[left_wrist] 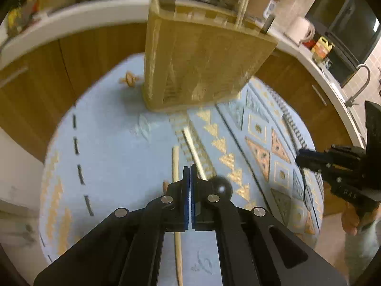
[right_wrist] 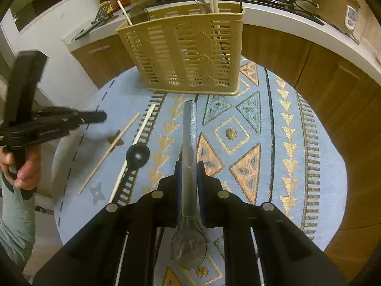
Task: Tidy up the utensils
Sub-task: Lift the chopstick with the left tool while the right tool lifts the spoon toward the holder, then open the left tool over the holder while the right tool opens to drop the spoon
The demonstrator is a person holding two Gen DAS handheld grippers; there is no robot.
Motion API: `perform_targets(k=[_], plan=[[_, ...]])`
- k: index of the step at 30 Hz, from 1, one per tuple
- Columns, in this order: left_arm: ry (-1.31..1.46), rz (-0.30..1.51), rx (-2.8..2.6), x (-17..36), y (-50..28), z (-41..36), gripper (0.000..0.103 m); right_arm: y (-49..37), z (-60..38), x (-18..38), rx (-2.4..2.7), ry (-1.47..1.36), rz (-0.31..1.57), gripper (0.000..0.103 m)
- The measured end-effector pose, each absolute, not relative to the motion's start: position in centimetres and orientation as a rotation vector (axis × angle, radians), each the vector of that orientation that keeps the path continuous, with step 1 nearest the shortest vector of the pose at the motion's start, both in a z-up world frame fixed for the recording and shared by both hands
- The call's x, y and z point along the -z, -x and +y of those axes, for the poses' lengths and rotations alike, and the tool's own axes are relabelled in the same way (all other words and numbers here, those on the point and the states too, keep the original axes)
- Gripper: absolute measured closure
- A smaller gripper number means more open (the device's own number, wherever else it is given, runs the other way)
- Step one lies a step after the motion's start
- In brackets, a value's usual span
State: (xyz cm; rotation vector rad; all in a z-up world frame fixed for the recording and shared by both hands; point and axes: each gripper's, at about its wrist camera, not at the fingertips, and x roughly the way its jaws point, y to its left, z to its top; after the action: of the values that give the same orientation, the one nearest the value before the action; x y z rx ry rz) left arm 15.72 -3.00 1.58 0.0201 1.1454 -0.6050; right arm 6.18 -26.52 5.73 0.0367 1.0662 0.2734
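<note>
Nearest to me, my right gripper is clamped on a clear plastic spoon; the handle runs forward between the two fingers and the bowl hangs back under the gripper body. The spoon is gripped partway along a smooth handle, so I judge it could pivot or slip if I swing it fast, and the bowl end could catch on the gripper when I tip it upright.

My left gripper has its fingers pressed together with nothing visibly between them, hovering over the blue patterned mat. Directly below it lie two loose chopsticks, one running under the gripper, the other slanting just beside it, with a black round-headed scoop touching or nearly touching the slanted one; I cannot tell which. If I go down for a chopstick from here, the thin stick may roll away, and a finger could nudge the scoop and scatter the pair.

Further on stands the beige slotted basket, upright at the far edge of the mat, already holding chopsticks and a few dark utensils. It is light-looking and perforated, so I expect a spoon pushed in at an angle might snag a slot or a divider and shove the whole basket backward toward the cabinet. The two grippers are well apart now, but both head for the same opening, so I would stagger them.
</note>
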Motion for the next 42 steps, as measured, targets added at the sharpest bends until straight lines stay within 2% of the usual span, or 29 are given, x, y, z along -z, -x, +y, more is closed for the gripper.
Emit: perform_targets(k=[4,11,12,13,14,18,26,32,42], plan=[[-0.13,1.256,0.606,1.2,-15.9,-4.1,0.086,-6.4,-27.2,-4.6,-0.276,-0.054,1.09,0.093],[-0.319,1.298,0.578,2.6,-15.5,-6.8,0.084,-6.5,-27.3,-2.4,-0.283,-0.064,1.14,0.093],[-0.347,1.302,0.568,2.7,-15.7,-7.3,0.084,-6.4,-27.3,-2.4,-0.285,-0.062,1.141,0.093],[-0.376,1.301,0.559,2.7,-15.8,-7.7,0.096,-6.2,-27.3,-2.4,-0.287,-0.06,1.14,0.093],[-0.406,1.293,0.55,2.8,-15.9,-8.2,0.098,-6.2,-27.2,-2.4,-0.291,-0.061,1.136,0.093],[-0.354,1.253,0.56,2.3,-16.0,-8.3,0.1,-5.9,-27.6,-3.2,-0.3,-0.088,1.111,0.093],[-0.057,0.973,0.595,-3.9,-15.2,-4.8,0.1,-5.5,-29.4,-7.3,-0.333,-0.155,0.958,0.093],[0.063,0.677,0.536,-10.4,-15.3,-3.3,0.099,-6.3,-29.5,-11.6,-0.323,-0.167,0.754,0.093],[0.216,0.349,0.475,-17.1,-17.3,-3.0,0.099,-12.0,-28.3,-16.1,-0.277,-0.13,0.512,0.093]])
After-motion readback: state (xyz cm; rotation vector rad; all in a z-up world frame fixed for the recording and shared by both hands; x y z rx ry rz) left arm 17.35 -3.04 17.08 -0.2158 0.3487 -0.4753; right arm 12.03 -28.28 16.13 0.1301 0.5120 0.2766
